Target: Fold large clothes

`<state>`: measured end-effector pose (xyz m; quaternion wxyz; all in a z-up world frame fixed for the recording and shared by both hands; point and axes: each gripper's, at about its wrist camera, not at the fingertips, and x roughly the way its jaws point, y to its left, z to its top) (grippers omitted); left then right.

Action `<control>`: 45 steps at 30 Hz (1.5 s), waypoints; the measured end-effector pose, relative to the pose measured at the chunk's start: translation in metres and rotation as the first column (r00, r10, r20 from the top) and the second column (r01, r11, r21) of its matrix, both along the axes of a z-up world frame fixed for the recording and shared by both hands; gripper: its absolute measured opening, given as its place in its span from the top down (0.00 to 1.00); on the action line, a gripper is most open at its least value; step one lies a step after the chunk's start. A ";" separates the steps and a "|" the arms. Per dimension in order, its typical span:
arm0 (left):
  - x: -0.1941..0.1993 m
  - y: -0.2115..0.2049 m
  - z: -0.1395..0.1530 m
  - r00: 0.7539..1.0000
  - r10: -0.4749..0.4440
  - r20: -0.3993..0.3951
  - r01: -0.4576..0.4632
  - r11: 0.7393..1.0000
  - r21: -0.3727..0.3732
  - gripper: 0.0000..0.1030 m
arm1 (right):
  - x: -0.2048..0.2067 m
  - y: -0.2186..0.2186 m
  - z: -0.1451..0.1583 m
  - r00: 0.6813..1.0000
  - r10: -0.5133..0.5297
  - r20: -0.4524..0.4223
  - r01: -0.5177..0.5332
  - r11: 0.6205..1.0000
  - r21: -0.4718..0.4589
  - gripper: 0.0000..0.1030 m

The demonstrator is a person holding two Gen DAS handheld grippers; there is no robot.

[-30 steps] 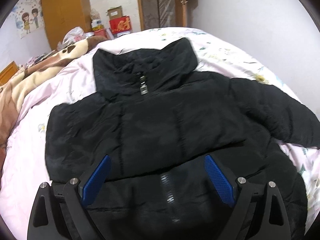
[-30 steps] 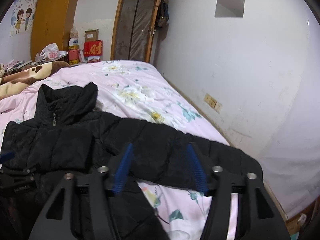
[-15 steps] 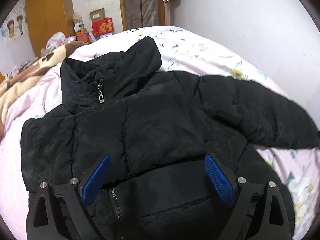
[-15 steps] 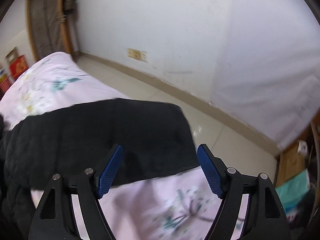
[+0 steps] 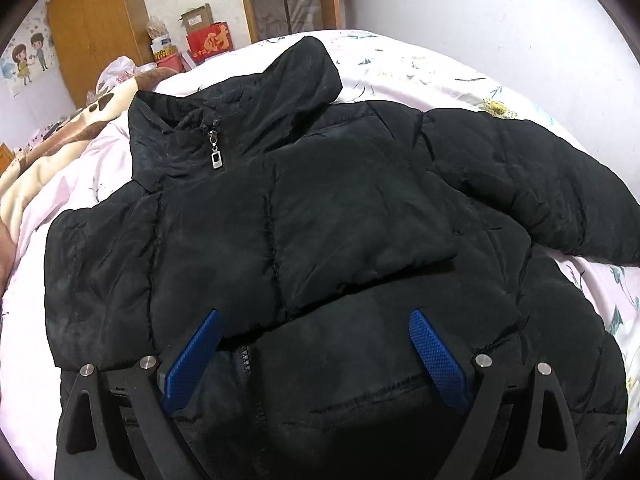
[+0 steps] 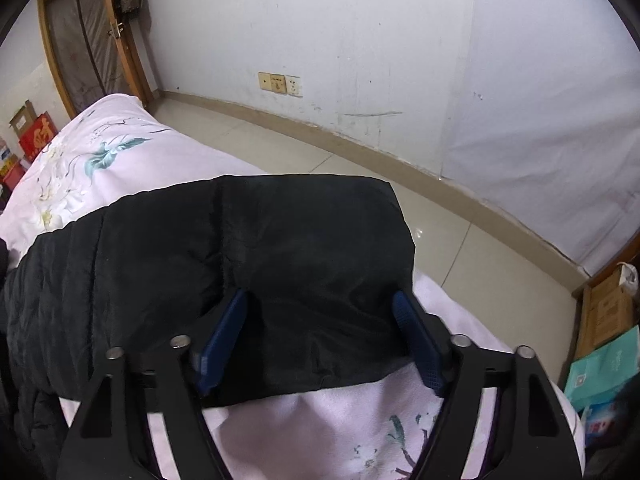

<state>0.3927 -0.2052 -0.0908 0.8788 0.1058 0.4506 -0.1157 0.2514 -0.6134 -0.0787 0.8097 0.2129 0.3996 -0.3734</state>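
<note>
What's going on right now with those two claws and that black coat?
Left gripper open over puffer jacket. Right gripper open astride its sleeve cuff. Jacket flat on floral bedspread; nothing blocking.

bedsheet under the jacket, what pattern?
Pale pink bedsheet with a white and teal floral print; clearest in the right wrist view, beside the black jacket.

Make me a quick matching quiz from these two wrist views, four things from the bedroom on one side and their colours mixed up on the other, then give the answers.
Things:
1. puffer jacket
2. bedsheet
3. wardrobe
4. gift box

Colours:
A. red
B. pink with flowers
C. black
D. orange-brown wood

Pairs: 1-C, 2-B, 3-D, 4-A
</note>
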 end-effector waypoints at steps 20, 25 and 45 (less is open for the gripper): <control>-0.013 0.047 0.048 0.997 0.059 0.056 -0.056 0.997 -0.052 0.08 | 0.012 0.099 0.120 0.931 0.283 0.231 -0.246 0.953 -0.178 0.91; -0.017 0.066 0.060 0.994 0.081 0.076 -0.076 0.995 -0.066 0.08 | 0.040 0.155 0.145 0.871 0.431 0.237 -0.383 0.897 -0.221 0.93; -0.014 0.172 0.079 0.968 0.218 0.122 -0.211 0.975 -0.072 0.08 | 0.136 0.397 0.114 0.576 0.791 0.205 -0.782 0.607 -0.146 0.93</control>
